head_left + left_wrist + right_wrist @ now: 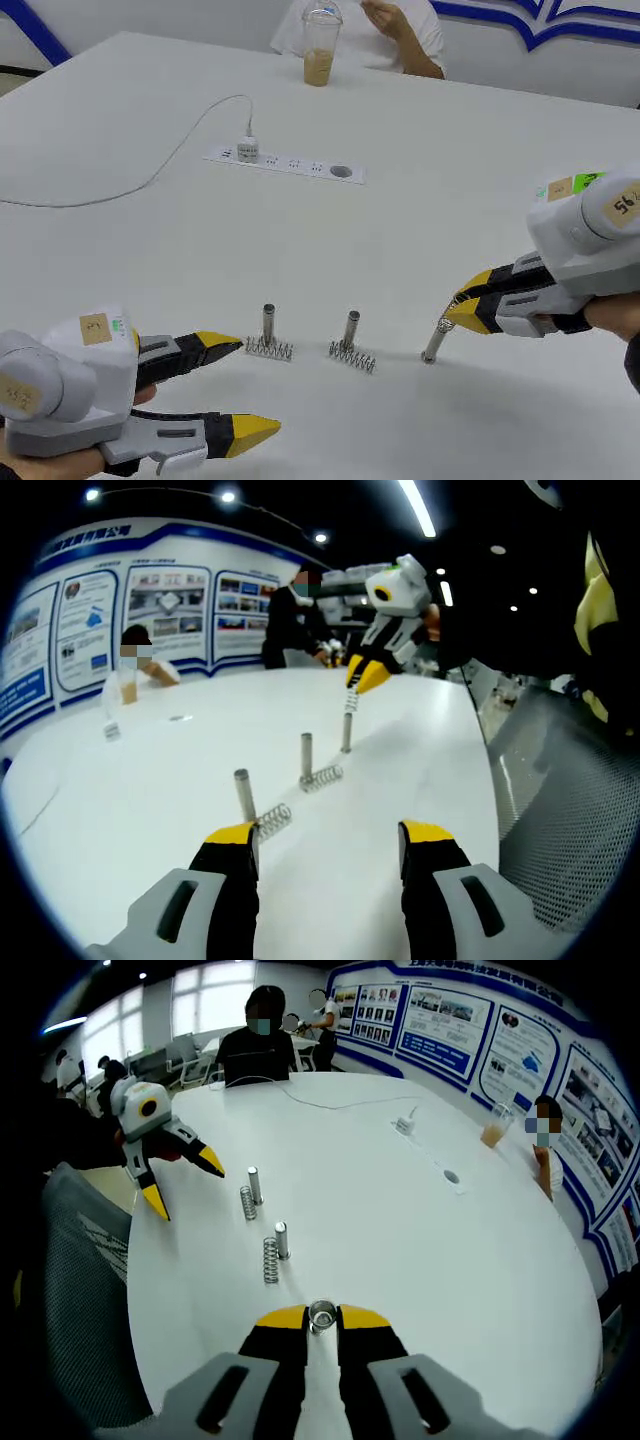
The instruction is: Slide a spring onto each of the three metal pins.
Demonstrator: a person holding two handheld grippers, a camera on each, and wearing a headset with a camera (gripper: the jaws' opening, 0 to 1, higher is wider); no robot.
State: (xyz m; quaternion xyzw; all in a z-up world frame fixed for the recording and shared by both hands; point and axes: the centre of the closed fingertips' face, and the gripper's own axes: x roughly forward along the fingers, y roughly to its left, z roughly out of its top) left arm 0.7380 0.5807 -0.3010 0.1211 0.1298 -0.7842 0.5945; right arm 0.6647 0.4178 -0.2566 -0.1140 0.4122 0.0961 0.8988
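Jaws pinched on a small coiled steel spring (451, 302), the right yellow-tipped gripper (459, 304) steadies it atop the tilted grey metal pin (434, 343) at three o'clock, apparently to thread it, while the left gripper (258, 385) hovers wide open by two upright pins (268, 322), springs (268, 349) lying alongside.
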